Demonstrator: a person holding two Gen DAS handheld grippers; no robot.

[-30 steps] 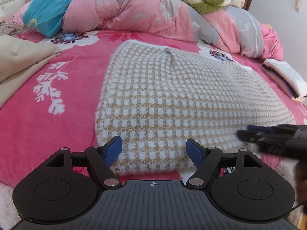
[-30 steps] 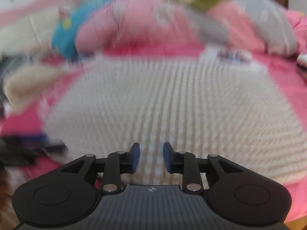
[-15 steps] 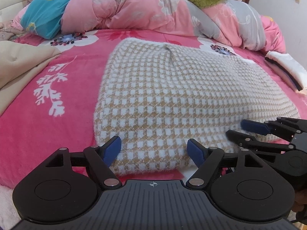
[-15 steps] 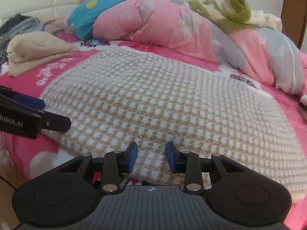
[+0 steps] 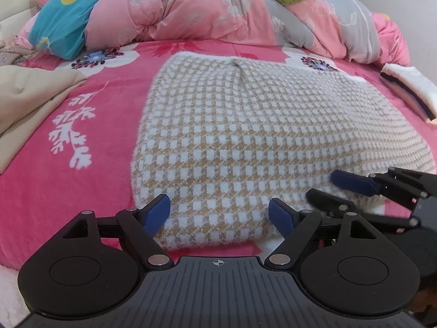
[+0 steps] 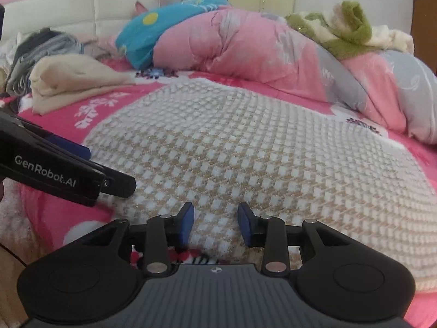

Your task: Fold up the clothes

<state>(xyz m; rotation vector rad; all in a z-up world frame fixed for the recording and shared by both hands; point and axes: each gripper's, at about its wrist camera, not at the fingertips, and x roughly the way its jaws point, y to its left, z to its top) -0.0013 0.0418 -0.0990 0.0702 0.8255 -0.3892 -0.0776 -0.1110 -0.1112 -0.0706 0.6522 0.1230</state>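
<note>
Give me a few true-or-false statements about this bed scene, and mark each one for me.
1. The checked sweater lies on a pink floral blanket. True.
2. The left hand-held gripper is clamped shut on the sweater. False: its jaws are wide open at the near edge.
3. A rolled quilt sits behind the sweater. True.
4. The right hand-held gripper holds a beige garment. False: it is open and holds nothing; the garment lies apart on the bed.
</note>
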